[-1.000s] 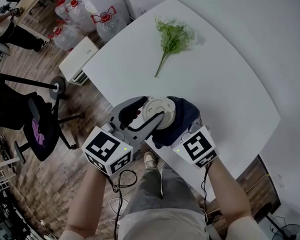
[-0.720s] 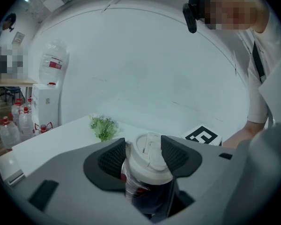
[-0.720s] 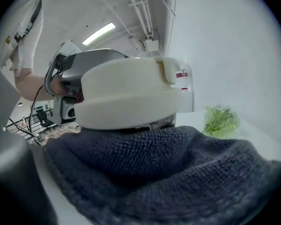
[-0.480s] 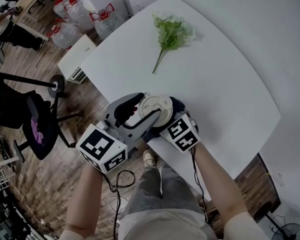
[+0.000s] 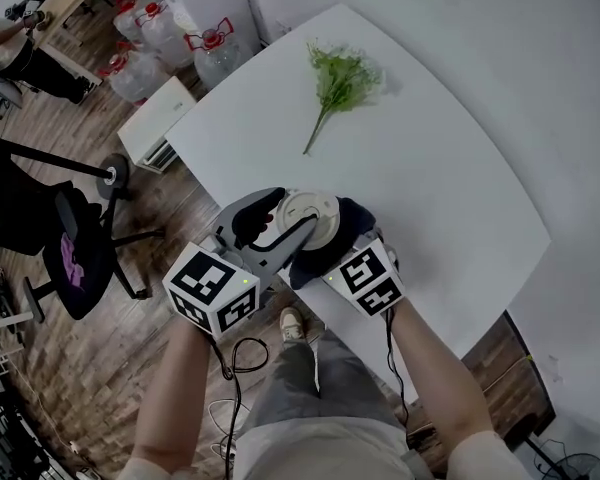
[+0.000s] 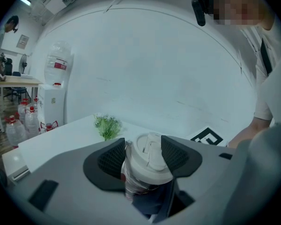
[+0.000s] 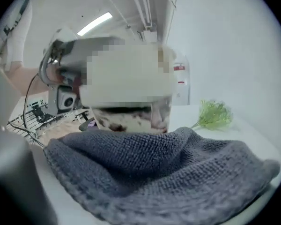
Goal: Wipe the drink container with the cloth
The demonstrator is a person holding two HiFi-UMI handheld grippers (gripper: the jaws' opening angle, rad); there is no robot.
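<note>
The drink container [image 5: 308, 214] is a clear cup with a white lid, upright near the white table's [image 5: 450, 188] front edge. My left gripper [image 5: 286, 224] is shut on it, its dark pads [image 6: 113, 157] pressing both sides just under the lid [image 6: 149, 159]. A dark grey-blue cloth [image 5: 348, 230] lies against the cup's right side. My right gripper [image 5: 332, 255] holds that cloth; its fingers are hidden under the bunched knit cloth [image 7: 168, 172]. In the right gripper view the cup [image 7: 131, 118] stands just behind the cloth, touching it.
A green plant sprig [image 5: 340, 76] lies at the table's far side. Off the left edge are a dark office chair [image 5: 70, 258], a low white box [image 5: 155, 118] and several water jugs [image 5: 170, 28]. The person's legs stand below the front edge.
The right gripper has shifted left and closer to the cup, dragging the cloth along the cup's side. The left gripper has kept its hold on the cup.
</note>
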